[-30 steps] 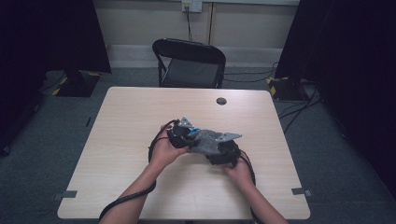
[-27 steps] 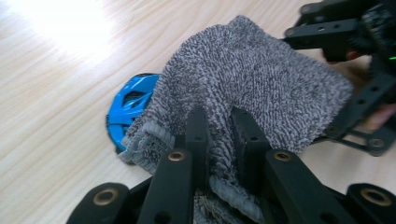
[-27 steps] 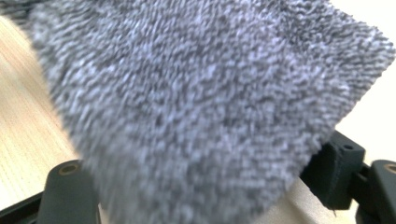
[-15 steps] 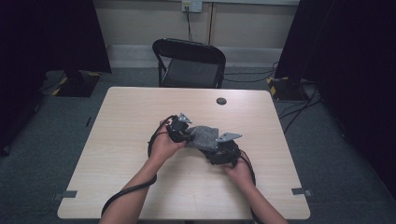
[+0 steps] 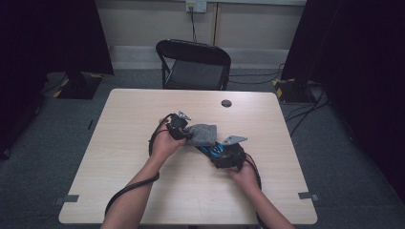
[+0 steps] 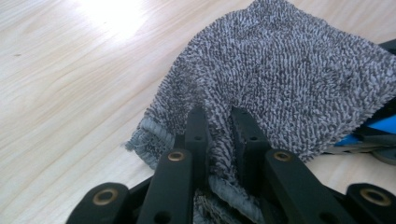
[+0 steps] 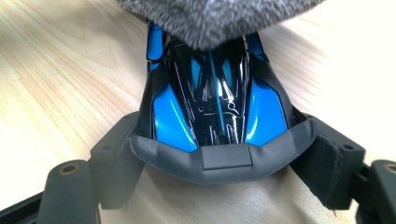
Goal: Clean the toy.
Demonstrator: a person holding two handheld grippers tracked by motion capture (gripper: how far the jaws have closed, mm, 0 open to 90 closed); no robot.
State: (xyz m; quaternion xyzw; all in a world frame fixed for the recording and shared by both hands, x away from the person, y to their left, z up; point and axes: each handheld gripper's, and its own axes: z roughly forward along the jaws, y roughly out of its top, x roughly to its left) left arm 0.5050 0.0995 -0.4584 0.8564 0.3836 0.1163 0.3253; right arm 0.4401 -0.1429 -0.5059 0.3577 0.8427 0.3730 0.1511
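Note:
A blue and black toy car (image 7: 217, 102) sits on the table, and my right gripper (image 7: 219, 158) is shut on its rear, one jaw against each side. In the high view the car (image 5: 210, 150) lies between my two hands. A grey terry cloth (image 6: 289, 79) is draped over the car's front end. My left gripper (image 6: 219, 116) is shut on a fold of that cloth near its hemmed edge. Seen from above, the cloth (image 5: 201, 134) lies between the left gripper (image 5: 184, 131) and the right gripper (image 5: 220, 153). The car's nose is hidden under the cloth.
The light wooden table (image 5: 119, 157) has bare wood all around the hands. A small black round disc (image 5: 226, 103) lies near its far edge. Behind the table stands a black folding chair (image 5: 195, 64). Cables trail from both grippers over the near edge.
My left gripper has moved a little toward the table's far left, drawing the cloth along the car. The right gripper and the car have kept still.

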